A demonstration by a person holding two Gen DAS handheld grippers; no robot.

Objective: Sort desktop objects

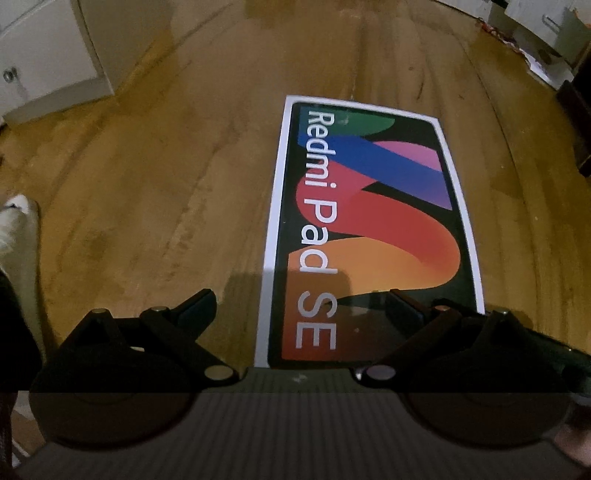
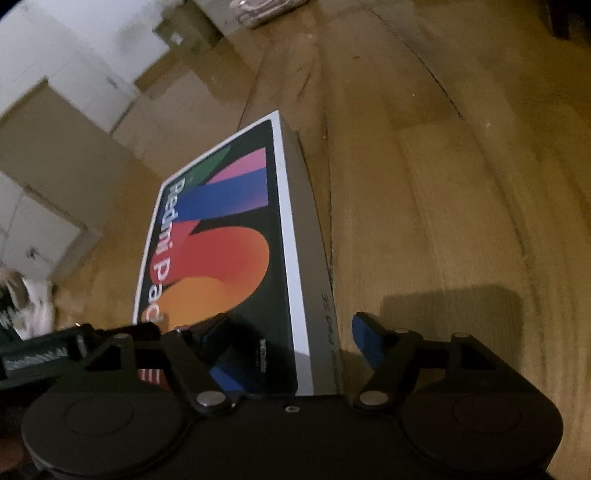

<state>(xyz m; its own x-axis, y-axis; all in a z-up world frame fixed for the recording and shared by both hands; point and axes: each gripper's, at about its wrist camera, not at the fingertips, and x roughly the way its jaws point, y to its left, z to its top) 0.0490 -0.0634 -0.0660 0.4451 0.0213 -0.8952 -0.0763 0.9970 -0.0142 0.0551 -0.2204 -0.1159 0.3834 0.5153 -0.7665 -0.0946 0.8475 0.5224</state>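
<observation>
A white Redmi Pad SE box with a colourful printed lid lies flat on the wooden tabletop. My left gripper is open, its fingers spread over the near end of the box. In the right wrist view the same box lies ahead and to the left. My right gripper is open, its fingers either side of the box's near right edge, one over the lid and one beside its long side.
White cabinets stand beyond the table's far left edge. Pale boxes sit at the far right. In the right wrist view a pinkish bundle lies at the table's far end and the other gripper shows at the left.
</observation>
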